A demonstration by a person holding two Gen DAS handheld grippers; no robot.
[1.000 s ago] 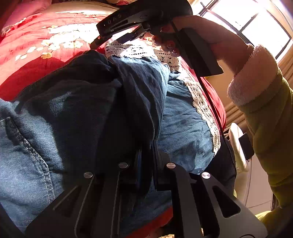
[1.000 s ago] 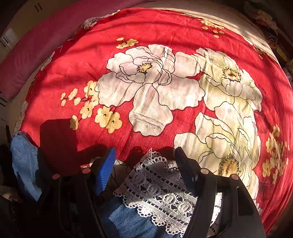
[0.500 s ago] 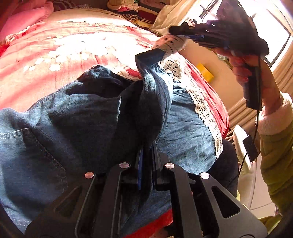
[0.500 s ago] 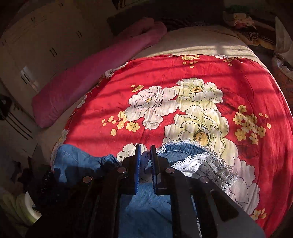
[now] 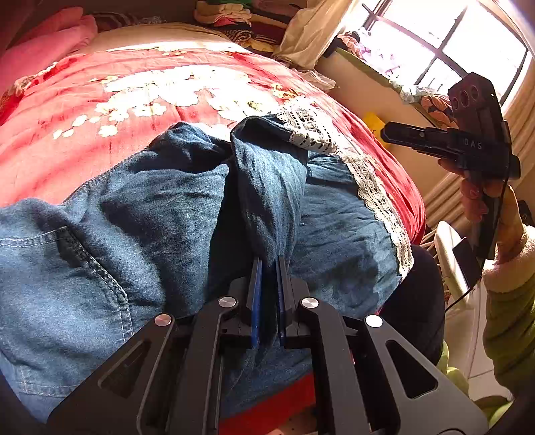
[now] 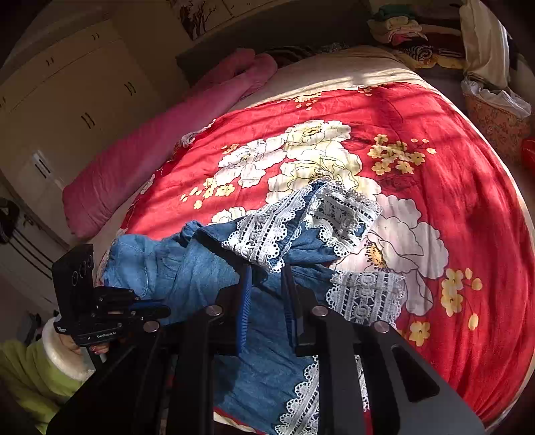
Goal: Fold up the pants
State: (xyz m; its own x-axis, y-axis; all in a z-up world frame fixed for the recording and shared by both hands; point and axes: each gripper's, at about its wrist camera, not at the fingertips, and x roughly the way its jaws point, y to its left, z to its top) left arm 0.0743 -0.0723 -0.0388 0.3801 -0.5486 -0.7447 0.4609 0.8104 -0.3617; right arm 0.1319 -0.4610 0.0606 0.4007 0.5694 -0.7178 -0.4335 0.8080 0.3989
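Blue denim pants (image 5: pixel 160 214) with white lace hems (image 5: pixel 311 130) lie bunched on a red flowered blanket (image 5: pixel 100 100). My left gripper (image 5: pixel 267 267) is shut on a ridge of the denim near the front edge of the bed. My right gripper (image 6: pixel 265 277) has its jaws slightly apart and holds nothing; the lace hem (image 6: pixel 267 234) lies just beyond its tips. The right gripper also shows in the left wrist view (image 5: pixel 388 134), raised to the right of the pants. The left gripper shows in the right wrist view (image 6: pixel 164 311), closed on the denim (image 6: pixel 200 264).
A pink pillow roll (image 6: pixel 160 150) lies along the bed's far left side. Piled clothes (image 6: pixel 411 30) sit at the head. A window (image 5: pixel 444 43) and radiator are to the right. Cupboards (image 6: pixel 67 93) stand to the left.
My right gripper closed on the lace hem, lifted it toward the waist, then let it go and drew back to the right. The hem now lies folded over. My left gripper kept its hold.
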